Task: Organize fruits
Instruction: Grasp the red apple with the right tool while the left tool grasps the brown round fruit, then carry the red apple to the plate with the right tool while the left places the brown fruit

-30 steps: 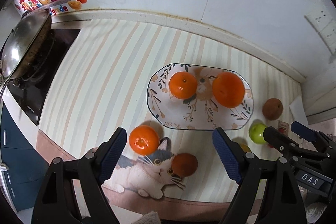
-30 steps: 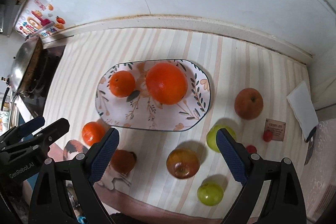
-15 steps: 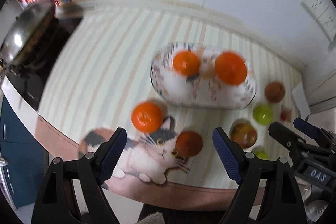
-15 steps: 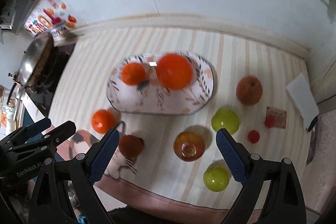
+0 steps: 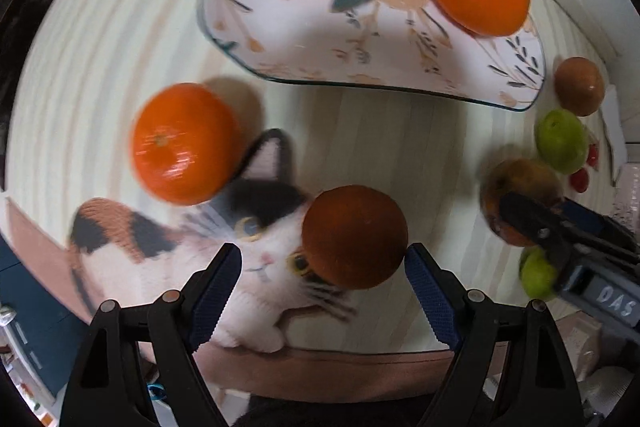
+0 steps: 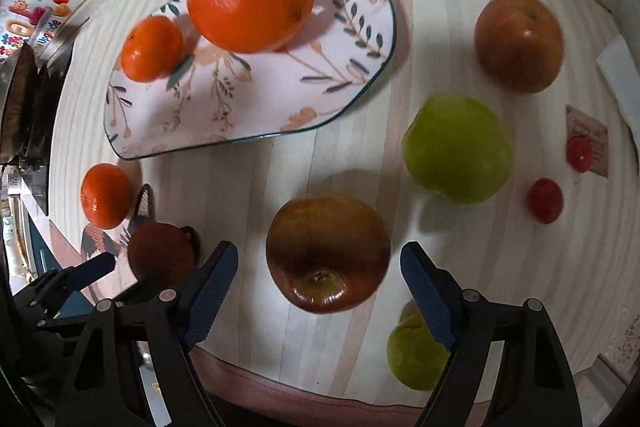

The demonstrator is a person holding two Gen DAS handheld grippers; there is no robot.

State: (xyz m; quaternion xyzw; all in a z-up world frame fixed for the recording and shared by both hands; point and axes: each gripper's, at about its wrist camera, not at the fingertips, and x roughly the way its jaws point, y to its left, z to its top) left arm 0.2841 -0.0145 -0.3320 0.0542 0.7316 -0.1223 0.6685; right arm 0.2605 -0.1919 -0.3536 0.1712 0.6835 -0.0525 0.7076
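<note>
Left gripper (image 5: 322, 281): jaws held wide, dark orange fruit (image 5: 355, 235) framed between them, untouched.
Right gripper (image 6: 318, 285): jaws closing, red-brown apple (image 6: 328, 251) between them, not yet pressed.
Plate (image 6: 280, 99): 2 oranges are carried.

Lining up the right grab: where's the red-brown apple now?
Right wrist view: the red-brown apple sits between the open, closing right gripper, below the plate.

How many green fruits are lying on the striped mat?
2. One green fruit lies right of the plate, beside the small red fruits; the other sits at the mat's near edge, partly hidden by the right gripper.
</note>
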